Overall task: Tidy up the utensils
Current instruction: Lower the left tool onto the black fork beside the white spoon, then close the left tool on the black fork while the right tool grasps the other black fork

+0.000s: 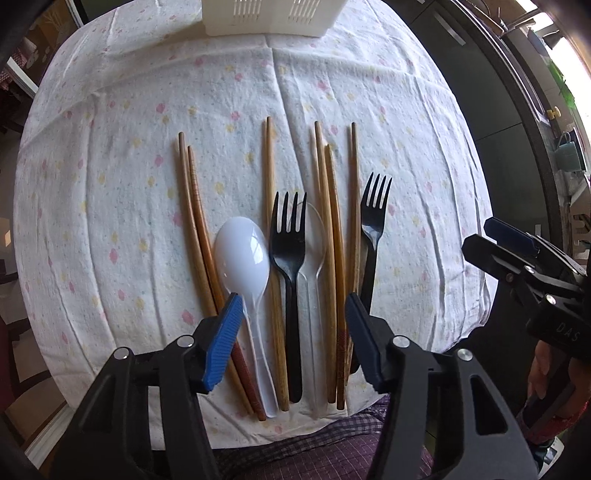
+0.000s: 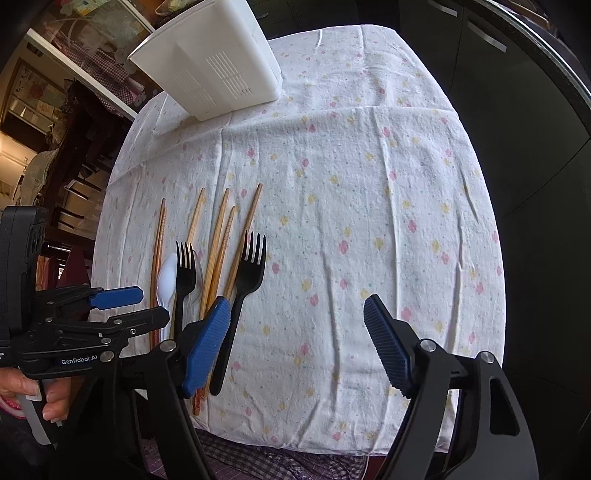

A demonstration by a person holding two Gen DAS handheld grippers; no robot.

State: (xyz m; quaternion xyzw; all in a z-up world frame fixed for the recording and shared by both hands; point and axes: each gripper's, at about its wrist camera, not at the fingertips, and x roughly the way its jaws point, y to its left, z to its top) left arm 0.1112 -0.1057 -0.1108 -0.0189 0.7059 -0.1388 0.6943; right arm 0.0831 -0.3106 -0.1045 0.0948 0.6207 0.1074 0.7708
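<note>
Left tongs (image 1: 291, 325) hanging apart over white spoon (image 1: 243, 254), gripping nothing | right tongs (image 2: 295, 343) apart, empty | utensils lying on worktop (image 1: 110, 184); caddy (image 1: 269, 18) waiting | judged best: isolating one handle before squeezing.

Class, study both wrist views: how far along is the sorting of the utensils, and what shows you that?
Done: nothing yet. The chopsticks, white spoon, clear spoon and two black forks all lie on the cloth; no utensil shows at the white caddy.
In hand: nothing. The left hand-held gripper is open above the handles; the right hand-held gripper is open beside the row.
Left: everything.
</note>
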